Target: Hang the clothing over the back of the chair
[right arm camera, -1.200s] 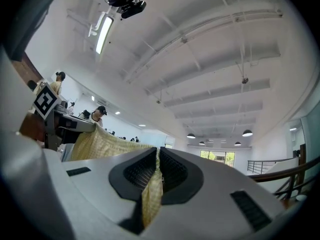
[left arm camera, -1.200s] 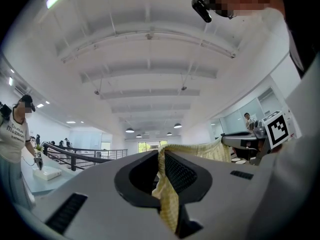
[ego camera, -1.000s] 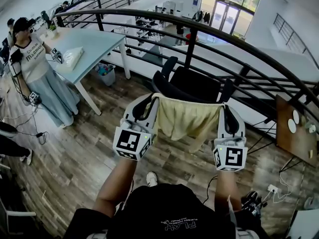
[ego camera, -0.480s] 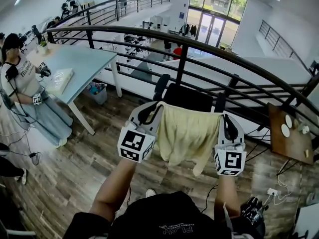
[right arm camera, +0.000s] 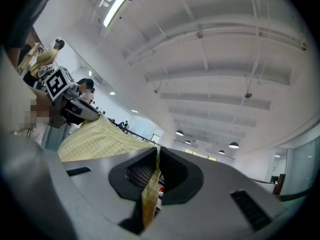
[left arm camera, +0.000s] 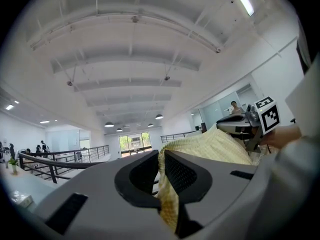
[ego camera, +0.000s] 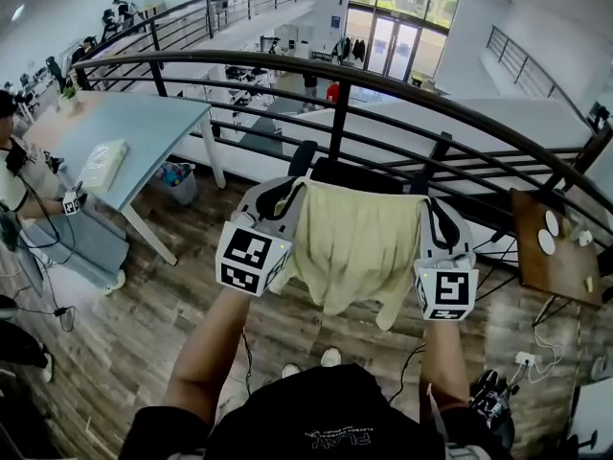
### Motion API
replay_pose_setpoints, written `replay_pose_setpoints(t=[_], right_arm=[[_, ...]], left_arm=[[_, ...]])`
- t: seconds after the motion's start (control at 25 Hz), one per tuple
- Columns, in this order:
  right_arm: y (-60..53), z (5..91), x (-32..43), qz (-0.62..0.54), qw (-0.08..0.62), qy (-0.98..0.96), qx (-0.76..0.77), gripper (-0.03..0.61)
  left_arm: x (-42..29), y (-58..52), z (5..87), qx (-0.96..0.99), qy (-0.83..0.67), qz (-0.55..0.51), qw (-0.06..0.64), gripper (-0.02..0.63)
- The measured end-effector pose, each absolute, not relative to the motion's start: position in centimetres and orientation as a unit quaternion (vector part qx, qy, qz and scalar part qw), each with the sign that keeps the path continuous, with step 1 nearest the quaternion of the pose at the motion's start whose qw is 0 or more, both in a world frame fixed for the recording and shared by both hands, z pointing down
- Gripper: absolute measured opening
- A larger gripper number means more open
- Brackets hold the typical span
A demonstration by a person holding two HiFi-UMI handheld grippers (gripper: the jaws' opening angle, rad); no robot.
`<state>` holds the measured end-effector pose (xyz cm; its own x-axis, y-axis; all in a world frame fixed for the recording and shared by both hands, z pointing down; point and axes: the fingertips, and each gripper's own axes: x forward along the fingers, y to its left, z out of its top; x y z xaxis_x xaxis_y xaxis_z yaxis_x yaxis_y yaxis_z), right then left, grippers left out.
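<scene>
Head view: the pale yellow woven cloth garment (ego camera: pixel 354 242) hangs stretched between the left gripper (ego camera: pixel 290 192) and the right gripper (ego camera: pixel 430 217). Since a second ago it has been carried up and closer to the black office chair (ego camera: pixel 369 173), now hiding most of it, so the drape looks near (not yet over the backrest, I judge).

Left gripper view: jaws clenched on one top corner of the fabric.

Right gripper view: jaws pinching the other corner.

Count: one garment, one chair, two grippers.

Pale yellow clothing (ego camera: pixel 356 242), spread wide, hanging from two pinched upper corners, directly in front of black chair (ego camera: pixel 369 174); only backrest top and one armrest visible.
</scene>
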<state>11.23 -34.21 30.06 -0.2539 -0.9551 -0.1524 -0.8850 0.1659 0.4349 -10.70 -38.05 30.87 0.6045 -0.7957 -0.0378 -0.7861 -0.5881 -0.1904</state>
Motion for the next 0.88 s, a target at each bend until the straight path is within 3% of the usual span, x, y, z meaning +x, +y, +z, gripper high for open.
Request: replay_pose_setpoints(t=[0.88], right_arm=[[-42.1,29.5,13.6,-0.219,0.117,-0.775,0.582,0.035]], left_arm=[[-7.7,-47.3,29.9,-0.897,0.424,-0.078,0.1,0.048]])
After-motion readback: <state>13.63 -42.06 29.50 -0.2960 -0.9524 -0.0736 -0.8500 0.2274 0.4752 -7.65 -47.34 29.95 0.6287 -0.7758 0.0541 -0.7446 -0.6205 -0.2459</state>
